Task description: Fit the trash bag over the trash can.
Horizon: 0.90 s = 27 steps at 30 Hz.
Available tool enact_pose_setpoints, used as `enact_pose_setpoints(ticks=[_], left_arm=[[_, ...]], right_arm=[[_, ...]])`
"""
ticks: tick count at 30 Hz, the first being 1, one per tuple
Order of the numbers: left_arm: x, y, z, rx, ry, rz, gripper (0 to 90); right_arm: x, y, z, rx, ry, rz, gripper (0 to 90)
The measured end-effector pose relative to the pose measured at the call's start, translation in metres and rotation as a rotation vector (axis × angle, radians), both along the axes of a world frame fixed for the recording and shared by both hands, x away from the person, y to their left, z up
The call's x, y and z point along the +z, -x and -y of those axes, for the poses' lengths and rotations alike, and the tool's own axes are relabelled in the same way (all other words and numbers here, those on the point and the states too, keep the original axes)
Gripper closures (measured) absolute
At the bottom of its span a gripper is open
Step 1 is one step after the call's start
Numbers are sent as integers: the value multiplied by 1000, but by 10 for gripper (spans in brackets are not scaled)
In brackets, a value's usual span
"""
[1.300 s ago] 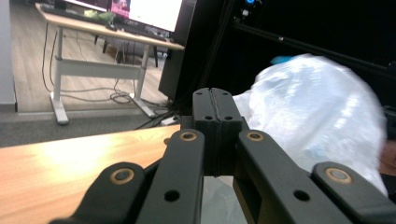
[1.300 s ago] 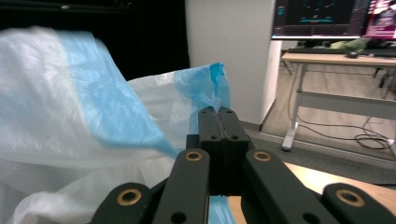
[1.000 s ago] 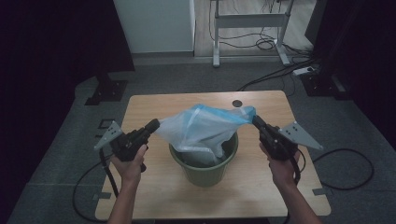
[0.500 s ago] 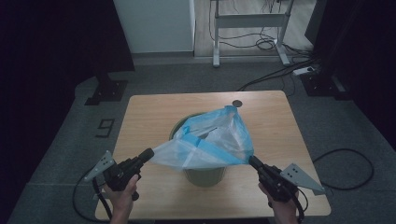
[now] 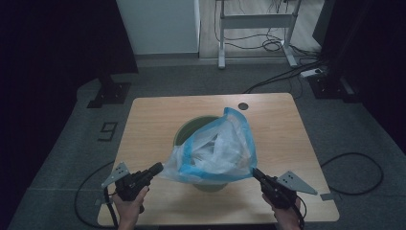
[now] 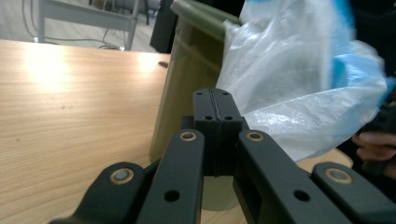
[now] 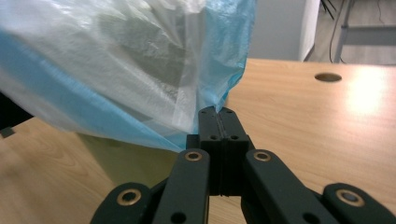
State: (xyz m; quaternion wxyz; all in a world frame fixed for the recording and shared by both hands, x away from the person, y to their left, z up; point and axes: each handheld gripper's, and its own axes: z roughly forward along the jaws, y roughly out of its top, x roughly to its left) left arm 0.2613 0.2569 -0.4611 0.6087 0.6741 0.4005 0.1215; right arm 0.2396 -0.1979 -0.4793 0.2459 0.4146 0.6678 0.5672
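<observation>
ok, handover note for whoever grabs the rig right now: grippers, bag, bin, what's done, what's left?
Left gripper: shut on the bag's rim, near-left of the bin.
Right gripper: shut on the rim at the near-right.
Plastic bag: clear with a blue rim, stretched open between the grippers, draped over the near side of the green bin, mid-table.
Done: bag gripped and spread.
Left: far rim of the bin is uncovered; probably pull the bag's mouth over the whole rim, then release.

Green plastic bin is standing mid-table on light wooden table; blue-edged clear plastic bag is hanging over its near-right side, between left gripper and right gripper.
</observation>
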Motion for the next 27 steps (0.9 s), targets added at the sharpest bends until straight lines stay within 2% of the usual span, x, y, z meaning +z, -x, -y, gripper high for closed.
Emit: enact_pose_setpoints(ticks=[1, 4, 6, 8, 9, 10, 11, 12, 13, 17, 18, 19, 22, 23, 27], left_arm=[[1, -2, 3, -1, -13, 2, 900], [4, -2, 5, -8, -19, 8, 900], [8, -1, 6, -15, -27, 22, 890], [15, 3, 5, -8, -13, 54, 774], [20, 6, 5, -6, -2, 72, 674], [24, 7, 4, -4, -3, 84, 674], [36, 13, 5, 2, -2, 114, 616], [36, 13, 5, 2, -2, 114, 591], [42, 15, 7, -6, -3, 122, 591], [58, 17, 17, -44, -22, 153, 484], [62, 16, 22, -58, -27, 154, 484], [66, 12, 30, -89, -26, 135, 426], [69, 9, 39, -106, -40, 118, 363], [71, 8, 49, -109, -50, 123, 331], [77, 9, 62, -108, -62, 137, 286]], right_arm=[[-2, -7, 2, -25, 30, 0, 890], [-3, -13, 5, -32, 10, -14, 890], [-1, -14, 6, -36, 9, -4, 890], [3, -13, 6, -39, 9, 13, 890], [7, -12, 6, -39, 7, 28, 889], [7, -12, 6, -39, 7, 28, 889], [10, -11, 7, -41, 6, 39, 889], [10, -11, 7, -41, 6, 39, 889], [11, -10, 7, -43, 8, 44, 889], [14, -9, 7, -48, 8, 55, 884], [14, -9, 7, -48, 8, 55, 884], [14, -9, 6, -48, 7, 56, 882], [13, -9, 5, -46, 9, 55, 880], [13, -9, 4, -44, 13, 56, 878], [12, -8, 4, -44, 13, 57, 877]])
